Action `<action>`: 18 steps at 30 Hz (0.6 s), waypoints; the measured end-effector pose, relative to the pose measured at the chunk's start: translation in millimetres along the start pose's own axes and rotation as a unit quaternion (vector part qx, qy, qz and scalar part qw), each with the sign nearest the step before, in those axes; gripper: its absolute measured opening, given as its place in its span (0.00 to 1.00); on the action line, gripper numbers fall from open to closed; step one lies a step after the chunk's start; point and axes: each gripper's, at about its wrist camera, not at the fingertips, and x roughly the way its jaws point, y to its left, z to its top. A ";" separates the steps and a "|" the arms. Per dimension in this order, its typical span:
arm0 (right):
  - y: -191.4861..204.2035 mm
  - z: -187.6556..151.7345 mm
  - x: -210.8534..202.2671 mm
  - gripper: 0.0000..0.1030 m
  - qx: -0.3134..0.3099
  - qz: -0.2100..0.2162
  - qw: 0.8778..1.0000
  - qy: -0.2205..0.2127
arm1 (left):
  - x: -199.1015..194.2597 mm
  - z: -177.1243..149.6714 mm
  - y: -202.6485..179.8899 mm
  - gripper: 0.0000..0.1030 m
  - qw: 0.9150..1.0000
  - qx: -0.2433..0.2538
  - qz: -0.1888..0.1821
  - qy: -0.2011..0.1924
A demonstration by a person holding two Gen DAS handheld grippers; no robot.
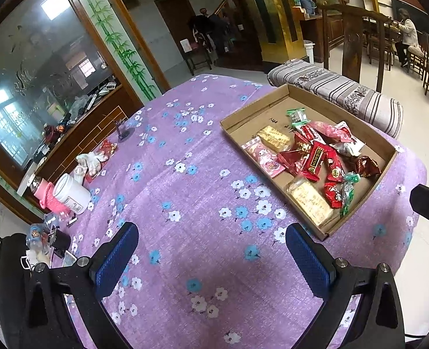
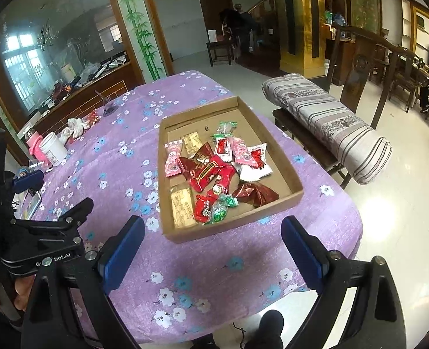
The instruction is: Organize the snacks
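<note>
Wrapped snacks lie heaped in a shallow cardboard tray on a surface draped in a purple flowered cloth, with the pile gathered toward the tray's near and middle part and its far end bare. The left gripper and the right gripper both hover over the cloth short of the tray, jaws spread wide and holding nothing. The packets look light and thin, their foil and plastic film likely slick and crinkly, so a pinch across a sealed end or the flat middle of one packet would probably hold best; the pale biscuit-like bars may crumble under hard pressure. Loose overlapping pieces could drag neighbours along. A white jar stands on the far left of the surface.
</note>
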 end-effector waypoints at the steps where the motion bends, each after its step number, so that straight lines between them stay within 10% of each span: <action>1: 0.0 0.3 0.7 0.92 -0.001 0.000 1.000 0.000 | 0.2 0.3 0.0 0.99 1.000 0.000 -0.002 0.000; 18: -13.5 1.0 -10.5 0.92 0.018 -0.017 0.999 -0.037 | -3.1 6.3 -24.7 0.99 0.999 0.029 -0.034 -0.008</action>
